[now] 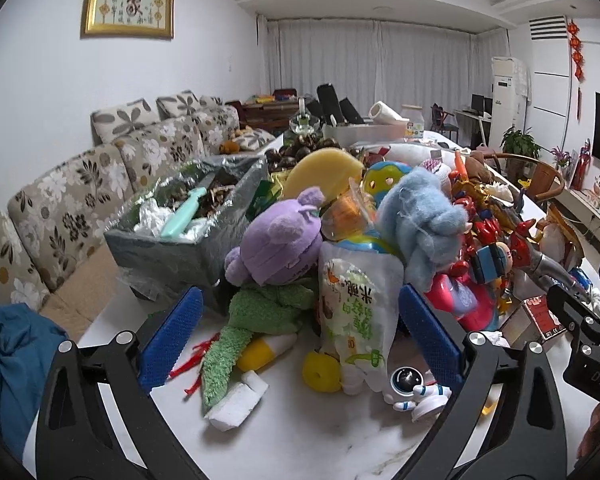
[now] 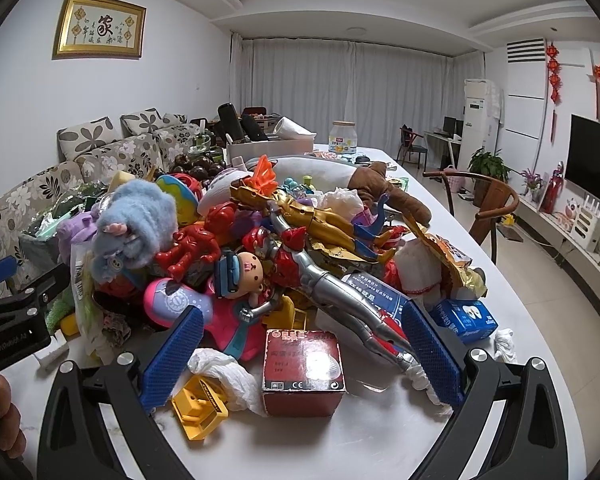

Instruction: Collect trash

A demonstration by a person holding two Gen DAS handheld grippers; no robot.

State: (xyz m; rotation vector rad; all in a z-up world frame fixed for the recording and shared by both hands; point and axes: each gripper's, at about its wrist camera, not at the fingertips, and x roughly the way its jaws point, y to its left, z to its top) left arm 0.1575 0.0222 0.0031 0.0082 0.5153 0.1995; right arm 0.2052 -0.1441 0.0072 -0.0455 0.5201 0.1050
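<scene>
A heap of toys mixed with trash covers the white table (image 1: 332,432). My left gripper (image 1: 300,336) is open; a green-and-white snack wrapper (image 1: 352,320) stands between its blue pads, untouched. A grey lined trash bin (image 1: 180,224) with rubbish sits at the left behind the heap. My right gripper (image 2: 302,350) is open around a small red cardboard box (image 2: 303,372), with crumpled white tissue (image 2: 232,376) beside it. A blue tissue packet (image 2: 466,320) and a gold snack bag (image 2: 448,256) lie to the right.
Plush toys (image 1: 276,240), red and silver action figures (image 2: 332,280), a yellow plastic toy (image 2: 200,408) and a white foam piece (image 1: 240,404) crowd the table. A floral sofa (image 1: 80,184) stands left, a wooden chair (image 2: 488,204) right.
</scene>
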